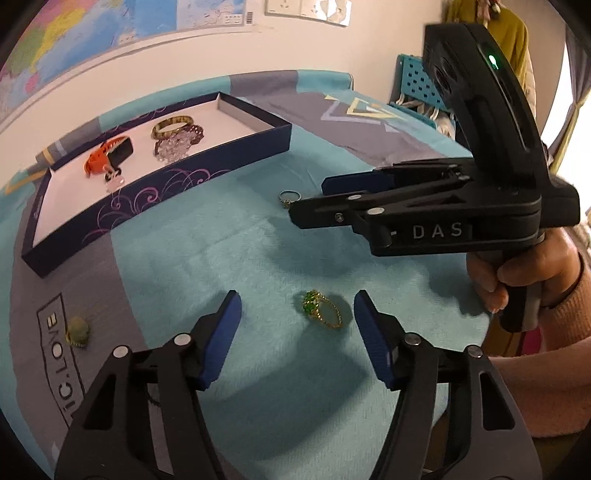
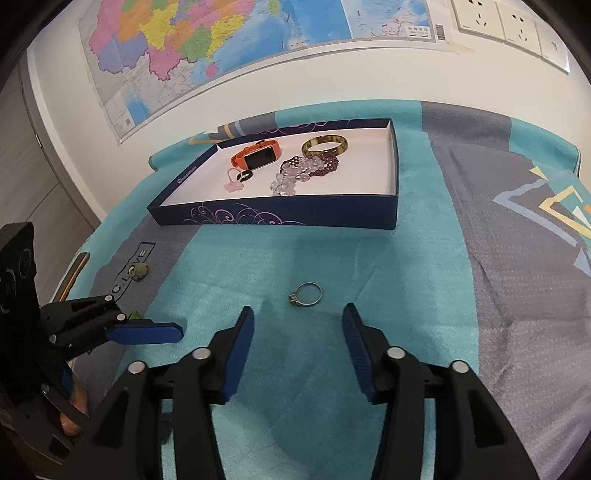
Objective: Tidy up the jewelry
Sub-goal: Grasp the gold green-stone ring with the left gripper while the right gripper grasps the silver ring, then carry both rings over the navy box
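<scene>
A gold ring with green stones [image 1: 323,310] lies on the teal cloth between the blue pads of my left gripper [image 1: 297,299], which stands open without touching it. Ahead of my right gripper [image 2: 298,310], also open, a thin silver ring [image 2: 306,294] rests on the cloth just past the fingertips. The left wrist view shows the right gripper [image 1: 308,199] side-on beside that silver ring [image 1: 289,197]. The navy box [image 2: 295,210] farther back holds an orange watch [image 2: 256,155], a bangle [image 2: 325,146], bead bracelets [image 2: 306,170] and a pink charm [image 2: 233,184].
A small green pendant [image 1: 77,330] lies on the grey stripe at the left, near the printed lettering. A person's hand [image 1: 517,273] holds the right gripper's handle. A wall map [image 2: 221,44] and sockets [image 2: 480,16] are behind the box. A teal crate [image 1: 417,85] stands at the far right.
</scene>
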A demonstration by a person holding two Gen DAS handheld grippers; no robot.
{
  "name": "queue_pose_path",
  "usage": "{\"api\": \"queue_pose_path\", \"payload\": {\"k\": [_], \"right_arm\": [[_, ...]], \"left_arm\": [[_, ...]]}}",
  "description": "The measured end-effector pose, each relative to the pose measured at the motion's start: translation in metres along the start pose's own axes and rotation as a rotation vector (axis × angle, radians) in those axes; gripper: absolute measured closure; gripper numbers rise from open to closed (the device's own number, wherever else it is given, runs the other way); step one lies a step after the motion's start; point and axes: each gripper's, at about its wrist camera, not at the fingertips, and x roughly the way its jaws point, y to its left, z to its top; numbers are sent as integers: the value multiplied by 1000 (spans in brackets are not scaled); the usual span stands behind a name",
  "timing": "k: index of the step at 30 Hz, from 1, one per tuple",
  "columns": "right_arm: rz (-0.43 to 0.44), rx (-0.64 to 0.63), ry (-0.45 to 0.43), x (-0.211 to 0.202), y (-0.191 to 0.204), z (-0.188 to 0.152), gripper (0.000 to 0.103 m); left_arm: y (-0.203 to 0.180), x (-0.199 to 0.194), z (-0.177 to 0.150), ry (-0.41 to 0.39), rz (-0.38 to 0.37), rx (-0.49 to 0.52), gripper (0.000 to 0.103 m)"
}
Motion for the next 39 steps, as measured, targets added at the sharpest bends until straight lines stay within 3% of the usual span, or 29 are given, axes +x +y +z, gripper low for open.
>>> {"api": "queue_pose_path", "payload": {"k": [2, 6, 8, 20, 30, 34, 39], "right_arm": [[1, -2, 0, 1, 0, 0, 53], [2, -4, 0, 1, 1, 1, 51], [4, -5, 0, 0, 1, 1, 51], [-37, -58, 7, 6, 9, 6, 52], [-104, -113, 45, 18, 18, 14, 64], [-145, -130, 53, 21, 19, 17, 82], [-158, -138, 50, 20, 20, 17, 84]], "left_arm": [[-2, 1, 1, 2, 18, 10, 54], [2, 1, 1, -3, 53, 16, 81], [10, 0, 1, -2, 43, -16, 88], [46, -8, -1, -21, 55, -143, 89], [56, -7, -1, -32, 47, -186, 89], [57, -8, -2, -35, 38, -196, 89], [59, -8, -2, -38, 29, -206, 89]]}}
